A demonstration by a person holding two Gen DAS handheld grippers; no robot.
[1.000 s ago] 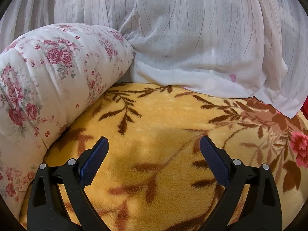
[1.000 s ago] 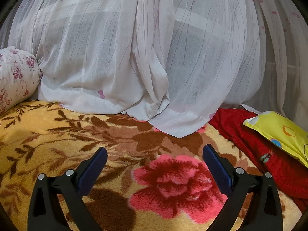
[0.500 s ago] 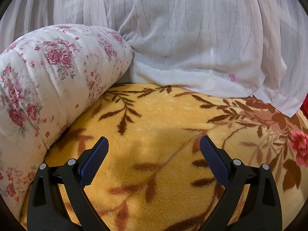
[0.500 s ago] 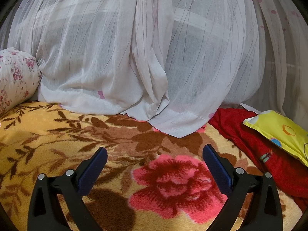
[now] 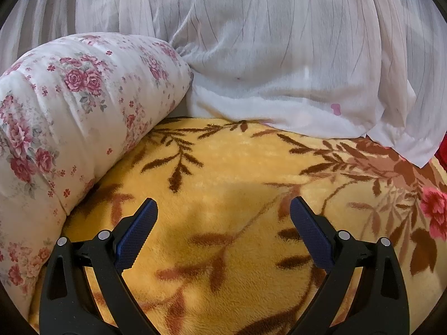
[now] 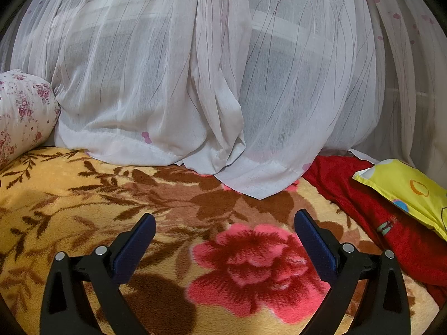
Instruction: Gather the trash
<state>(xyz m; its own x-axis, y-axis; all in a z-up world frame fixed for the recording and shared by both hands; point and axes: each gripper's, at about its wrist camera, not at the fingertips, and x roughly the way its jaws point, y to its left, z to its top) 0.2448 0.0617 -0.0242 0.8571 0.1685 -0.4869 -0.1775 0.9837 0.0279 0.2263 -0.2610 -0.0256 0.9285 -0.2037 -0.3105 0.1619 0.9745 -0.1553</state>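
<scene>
No trash shows in either view. My left gripper (image 5: 223, 209) is open and empty, held low over a yellow plush blanket (image 5: 237, 167) with brown leaf prints. My right gripper (image 6: 225, 223) is open and empty over the same blanket (image 6: 69, 203), above a large pink-red flower print (image 6: 251, 265).
A white floral bolster pillow (image 5: 69, 111) lies at the left and shows in the right wrist view (image 6: 22, 111). A sheer white curtain (image 6: 223, 83) hangs down onto the blanket at the back (image 5: 279, 55). A red cloth (image 6: 377, 217) and a yellow pillow (image 6: 405, 187) lie at the right.
</scene>
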